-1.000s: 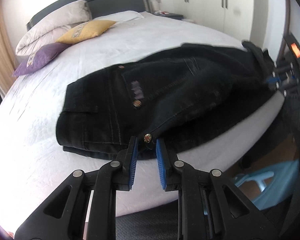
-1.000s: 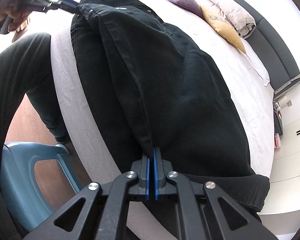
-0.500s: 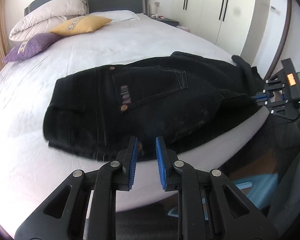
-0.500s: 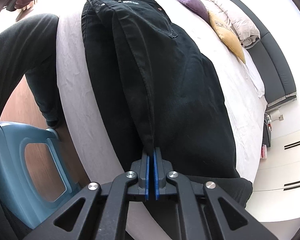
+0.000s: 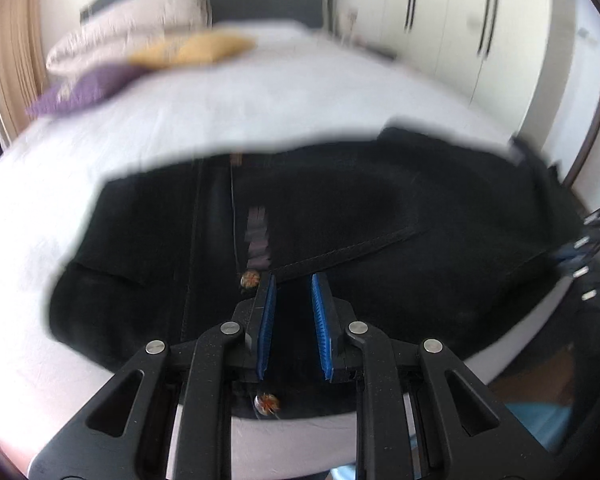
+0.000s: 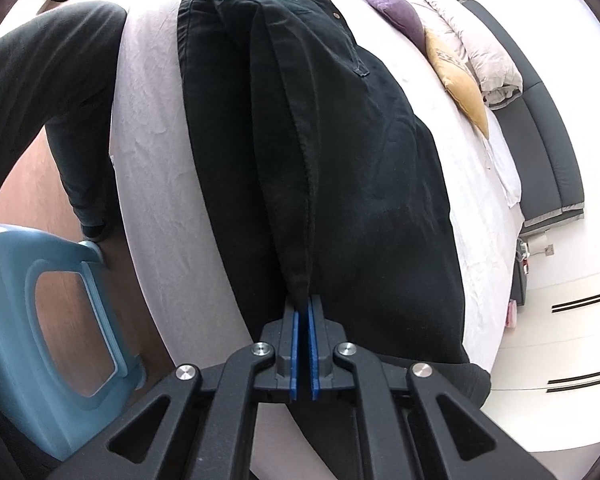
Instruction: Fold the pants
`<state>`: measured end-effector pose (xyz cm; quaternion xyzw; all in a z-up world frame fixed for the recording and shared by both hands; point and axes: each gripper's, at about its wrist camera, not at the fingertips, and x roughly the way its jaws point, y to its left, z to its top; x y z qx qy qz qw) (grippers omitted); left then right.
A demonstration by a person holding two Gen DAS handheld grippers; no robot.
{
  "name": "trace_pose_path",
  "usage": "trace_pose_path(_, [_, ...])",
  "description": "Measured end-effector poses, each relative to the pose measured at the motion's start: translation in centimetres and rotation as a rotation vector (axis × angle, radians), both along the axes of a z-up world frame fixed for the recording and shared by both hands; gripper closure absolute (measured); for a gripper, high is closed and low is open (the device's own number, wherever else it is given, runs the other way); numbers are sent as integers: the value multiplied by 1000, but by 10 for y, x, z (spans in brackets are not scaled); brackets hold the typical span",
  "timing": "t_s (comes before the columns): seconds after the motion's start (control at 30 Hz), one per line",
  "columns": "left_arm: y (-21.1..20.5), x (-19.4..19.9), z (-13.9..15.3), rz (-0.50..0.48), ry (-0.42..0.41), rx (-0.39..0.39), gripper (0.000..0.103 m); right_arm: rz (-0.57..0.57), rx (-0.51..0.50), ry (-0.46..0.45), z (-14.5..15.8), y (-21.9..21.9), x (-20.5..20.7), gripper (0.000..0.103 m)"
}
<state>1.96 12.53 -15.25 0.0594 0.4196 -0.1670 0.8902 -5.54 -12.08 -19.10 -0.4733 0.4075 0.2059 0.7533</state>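
Observation:
Black pants point(image 5: 340, 208) lie folded lengthwise along the near edge of a white bed point(image 5: 260, 96). My left gripper point(image 5: 294, 284) is open, its blue pads over the waist end beside the back pocket, with a rivet button just left of them. My right gripper point(image 6: 303, 304) is shut on a raised fold of the pants point(image 6: 324, 128) near the leg end, holding that edge up. The right gripper also shows at the right edge of the left wrist view point(image 5: 592, 240).
Purple point(image 5: 88, 88) and yellow point(image 5: 196, 50) pillows and a folded duvet lie at the headboard. A blue plastic stool point(image 6: 40, 320) stands on the wooden floor by the bed. The person's dark-trousered leg point(image 6: 40, 80) is beside the bed edge. White wardrobes point(image 5: 460, 20) stand behind.
My left gripper, still open, has moved forward from the bed edge onto the waist end of the pants. My right gripper stays shut on the fold.

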Motion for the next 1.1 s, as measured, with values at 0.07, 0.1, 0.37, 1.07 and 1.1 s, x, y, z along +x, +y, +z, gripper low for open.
trace_pose_path(0.07, [0, 4, -11, -23, -14, 12, 85, 5, -1, -16, 2, -2, -4, 97])
trace_pose_path(0.1, [-1, 5, -11, -37, -19, 23, 85, 4, 2, -23, 2, -3, -6, 97])
trace_pose_path(0.37, [12, 7, -14, -119, -44, 44, 85, -24, -6, -57, -8, -14, -18, 97])
trace_pose_path(1.07, [-124, 18, 22, -240, -48, 26, 85, -281, 406, -104, 66, -49, 9, 100])
trace_pose_path(1.1, [-131, 15, 10, -261, -15, 50, 85, -306, 428, -105, 69, -51, 21, 99])
